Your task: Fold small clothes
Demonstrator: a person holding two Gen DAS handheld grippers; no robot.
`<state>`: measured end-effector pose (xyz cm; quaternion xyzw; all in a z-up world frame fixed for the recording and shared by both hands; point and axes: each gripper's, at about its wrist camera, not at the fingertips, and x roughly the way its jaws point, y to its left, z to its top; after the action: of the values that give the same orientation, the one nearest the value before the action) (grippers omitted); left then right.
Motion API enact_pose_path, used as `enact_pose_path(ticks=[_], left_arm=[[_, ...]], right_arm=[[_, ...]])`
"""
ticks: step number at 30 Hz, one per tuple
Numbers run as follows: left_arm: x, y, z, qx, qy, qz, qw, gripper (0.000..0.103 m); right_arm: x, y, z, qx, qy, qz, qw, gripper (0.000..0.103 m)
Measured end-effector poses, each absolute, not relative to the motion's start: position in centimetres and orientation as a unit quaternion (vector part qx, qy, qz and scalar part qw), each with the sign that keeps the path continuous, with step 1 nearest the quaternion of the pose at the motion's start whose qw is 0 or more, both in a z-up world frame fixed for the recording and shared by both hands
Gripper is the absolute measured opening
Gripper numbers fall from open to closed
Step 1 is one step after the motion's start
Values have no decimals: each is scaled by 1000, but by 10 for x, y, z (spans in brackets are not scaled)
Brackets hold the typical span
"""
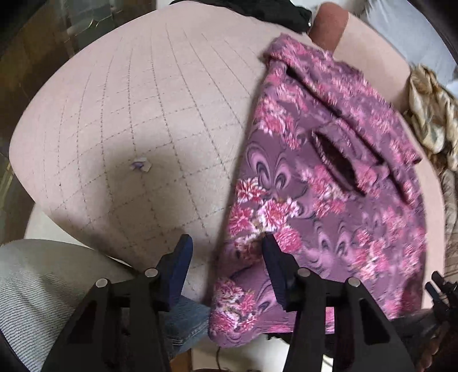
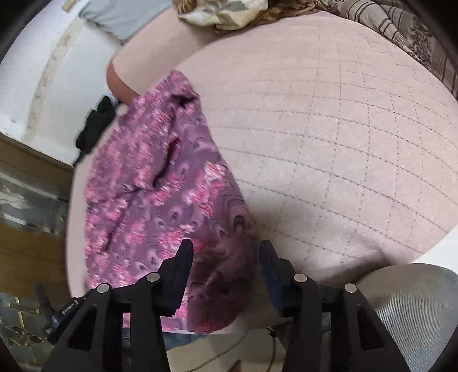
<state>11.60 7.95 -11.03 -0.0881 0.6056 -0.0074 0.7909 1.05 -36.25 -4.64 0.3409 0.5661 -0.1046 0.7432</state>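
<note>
A purple garment with pink flowers (image 1: 329,183) lies stretched out on a pale pink quilted bed cover (image 1: 128,120), its near end hanging over the bed's front edge. It also shows in the right wrist view (image 2: 160,200). My left gripper (image 1: 226,243) is open above the garment's near left edge, with one finger over the cloth and the other over the bare cover. My right gripper (image 2: 226,249) is open above the garment's near right edge. Neither holds anything.
A black cloth (image 1: 274,11) and a brown bolster (image 1: 329,23) lie at the bed's far end. Crumpled cream fabric (image 1: 432,120) sits at the right. A small scrap (image 1: 140,165) lies on the cover. My knees in grey (image 1: 37,286) are near the bed edge.
</note>
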Motion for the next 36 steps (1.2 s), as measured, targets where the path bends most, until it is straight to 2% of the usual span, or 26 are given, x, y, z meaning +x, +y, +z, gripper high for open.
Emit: enact_pose_path(ticks=[4, 5, 6, 7, 8, 12, 15, 18, 20, 22, 23, 24, 25, 27, 29, 32, 36], left_arm=[[119, 70, -117, -61, 610, -8, 790, 49], [118, 70, -117, -61, 610, -8, 790, 47], [118, 69, -117, -65, 610, -13, 790, 34], [118, 68, -115, -74, 609, -30, 789, 13], [117, 66, -113, -78, 608, -41, 789, 8], [104, 77, -78, -103, 579, -59, 806, 7], [102, 83, -67, -73, 575, -35, 814, 5], [114, 74, -92, -50, 626, -35, 777, 5], [113, 55, -104, 11, 644, -42, 764, 5], [109, 45, -102, 52, 633, -38, 772, 9], [108, 46, -99, 55, 629, -40, 775, 16], [108, 50, -95, 44, 624, -39, 779, 28], [109, 55, -90, 30, 620, -38, 783, 43], [110, 64, -76, -1, 609, -41, 792, 58], [113, 66, -58, -25, 594, -50, 802, 59], [126, 64, -29, -46, 565, -57, 822, 64], [157, 49, 12, -45, 498, -46, 865, 78]], right_arm=[[26, -350, -73, 288, 626, -117, 715, 51], [29, -349, -78, 278, 633, -122, 712, 43], [31, -347, -78, 264, 635, -128, 715, 39], [31, -345, -75, 253, 633, -124, 721, 24], [29, -344, -72, 261, 628, -109, 725, 6], [20, -354, -42, 284, 594, -96, 746, 6], [14, -357, -3, 225, 589, -113, 768, 1], [27, -361, -17, 184, 630, -120, 745, 1], [35, -360, -32, 175, 649, -122, 730, 1], [39, -353, -46, 154, 677, -114, 710, 1], [38, -352, -49, 155, 679, -113, 708, 2], [37, -353, -46, 158, 676, -115, 711, 2], [35, -356, -40, 163, 667, -116, 718, 4], [33, -363, -22, 179, 640, -116, 738, 17], [33, -368, 6, 196, 593, -101, 775, 56], [38, -375, 47, 218, 517, -66, 825, 72], [65, -379, 79, 248, 451, -28, 857, 80]])
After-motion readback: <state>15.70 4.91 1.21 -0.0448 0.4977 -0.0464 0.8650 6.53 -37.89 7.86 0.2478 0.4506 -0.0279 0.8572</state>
